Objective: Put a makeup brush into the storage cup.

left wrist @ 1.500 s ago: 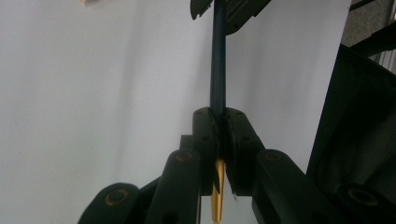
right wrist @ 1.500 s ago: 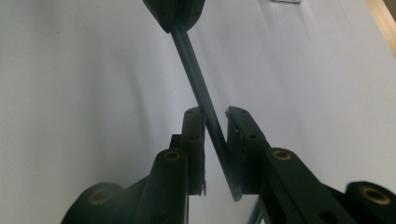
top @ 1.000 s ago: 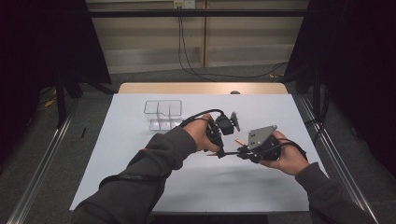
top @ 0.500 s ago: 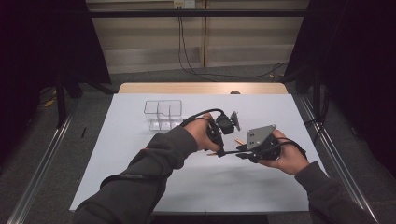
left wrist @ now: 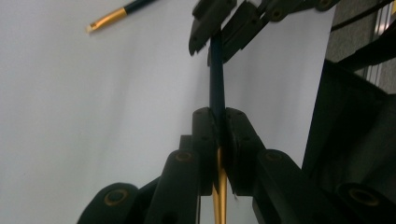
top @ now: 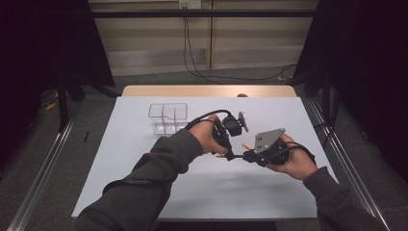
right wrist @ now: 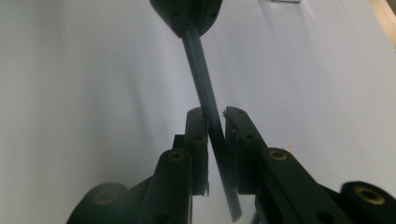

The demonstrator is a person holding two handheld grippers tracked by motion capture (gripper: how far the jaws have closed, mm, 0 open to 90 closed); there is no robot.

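Pencil-like, the thin dark blue stick with a gold-coloured end [left wrist: 217, 88] is the thing in hand, held in the air just above the middle of the white-covered counter [top: 144, 168], between the person's two hands. In the left gripper view the left hand-held gripper [left wrist: 219, 135] has its black jaws pressed together on the stick, with the gold part running down below the grip and the blue shaft running up into the jaws of the other gripper at the top of the picture. In the right gripper view the right hand-held gripper [right wrist: 215, 135] has just been closing, and its jaws now clamp the blue shaft [right wrist: 205, 102], which slants slightly across the gap and runs on up to the left gripper's jaws. From the high view the two grippers meet tip to tip: the left one [top: 230, 155] reaches in from a dark grey sleeve [top: 159, 163], and the right one [top: 250, 155], with a grey three-cornered plate on top, sits in the right hand [top: 293, 161]. A second stick of the same kind, dark with a gold tip [left wrist: 116, 16], lies flat on the counter, well apart from the held one. Farther back on the counter, to the left, stands a clear plastic organiser with several compartments [top: 167, 118].
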